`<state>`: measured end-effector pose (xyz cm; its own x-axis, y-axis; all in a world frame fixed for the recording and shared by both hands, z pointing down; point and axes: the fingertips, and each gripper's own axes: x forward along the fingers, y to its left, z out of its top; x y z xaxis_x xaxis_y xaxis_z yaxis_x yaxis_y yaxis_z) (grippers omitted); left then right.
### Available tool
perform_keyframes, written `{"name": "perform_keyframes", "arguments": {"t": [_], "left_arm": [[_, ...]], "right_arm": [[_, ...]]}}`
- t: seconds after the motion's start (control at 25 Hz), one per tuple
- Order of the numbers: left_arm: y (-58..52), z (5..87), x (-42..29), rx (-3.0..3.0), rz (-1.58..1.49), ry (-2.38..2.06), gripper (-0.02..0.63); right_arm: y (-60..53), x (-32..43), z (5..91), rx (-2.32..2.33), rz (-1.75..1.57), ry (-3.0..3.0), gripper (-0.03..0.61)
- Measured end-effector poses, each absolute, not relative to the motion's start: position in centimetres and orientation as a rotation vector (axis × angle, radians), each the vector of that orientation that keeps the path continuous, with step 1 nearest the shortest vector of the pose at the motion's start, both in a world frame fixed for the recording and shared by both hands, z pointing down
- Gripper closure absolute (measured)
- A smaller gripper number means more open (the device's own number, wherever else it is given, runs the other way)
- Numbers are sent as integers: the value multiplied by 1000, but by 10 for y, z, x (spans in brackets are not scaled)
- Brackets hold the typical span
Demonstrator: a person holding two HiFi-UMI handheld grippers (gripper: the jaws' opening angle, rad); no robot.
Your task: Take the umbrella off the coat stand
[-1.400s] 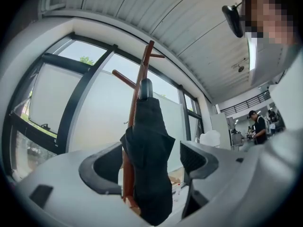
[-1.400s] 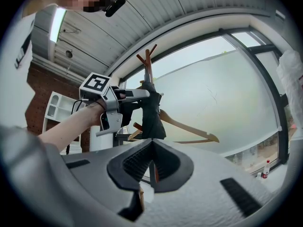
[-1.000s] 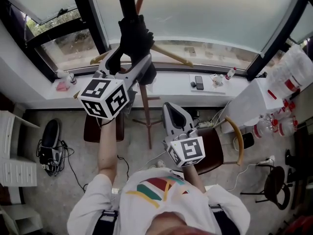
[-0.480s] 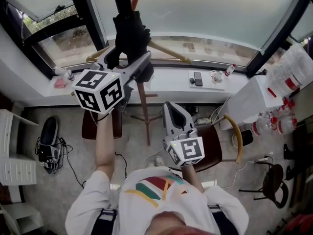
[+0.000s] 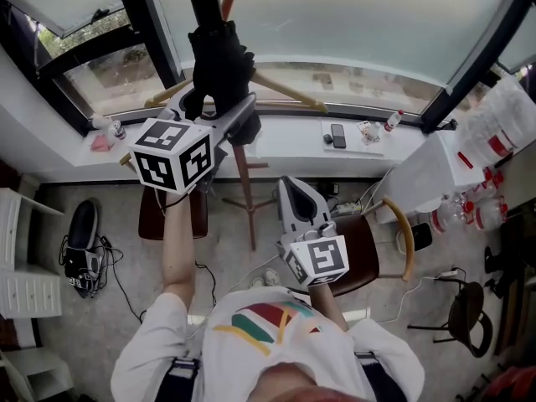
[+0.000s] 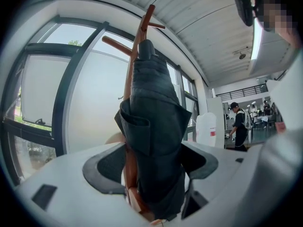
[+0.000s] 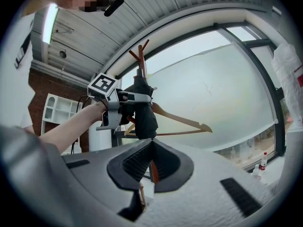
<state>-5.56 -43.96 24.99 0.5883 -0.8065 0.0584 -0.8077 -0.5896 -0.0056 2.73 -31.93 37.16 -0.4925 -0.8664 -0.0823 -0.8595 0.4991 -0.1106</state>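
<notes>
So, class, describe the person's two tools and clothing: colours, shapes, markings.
The left tool and right tool are light grey shells with dark jaw pads; each carries a white cube with black square markers. The person wears a white short-sleeved T-shirt with red, green and yellow stripes.

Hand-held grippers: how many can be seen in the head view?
2. The left hand-held gripper grips the black umbrella at the coat stand; the right hand-held gripper is lower, shut and empty.
</notes>
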Motion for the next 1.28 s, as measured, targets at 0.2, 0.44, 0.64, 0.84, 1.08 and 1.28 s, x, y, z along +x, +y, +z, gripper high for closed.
{"name": "perform_keyframes", "arguments": {"t": [0.2,0.44,0.64,0.84,1.08,1.28], "left_arm": [[-440,251,-56,2784,70,-1407,268],[-441,250,-56,2787,57,-1376,277],[-440,251,-54,2787,65,-1397,351],[-440,252,-55,2767,75,-1434,359],[-439,252,-55,2758,78,-1445,364],[-437,251,-55,2753,90,-1450,368]], "right_arm": [[-320,26,374,-1515,-87,2616,578],[-321,26,375,-1523,-90,2622,578],[-320,28,377,-1533,-92,2616,578],[-317,32,379,-1537,-90,2612,578],[-316,36,377,-1532,-84,2609,578],[-315,36,374,-1525,-77,2611,578]]}}
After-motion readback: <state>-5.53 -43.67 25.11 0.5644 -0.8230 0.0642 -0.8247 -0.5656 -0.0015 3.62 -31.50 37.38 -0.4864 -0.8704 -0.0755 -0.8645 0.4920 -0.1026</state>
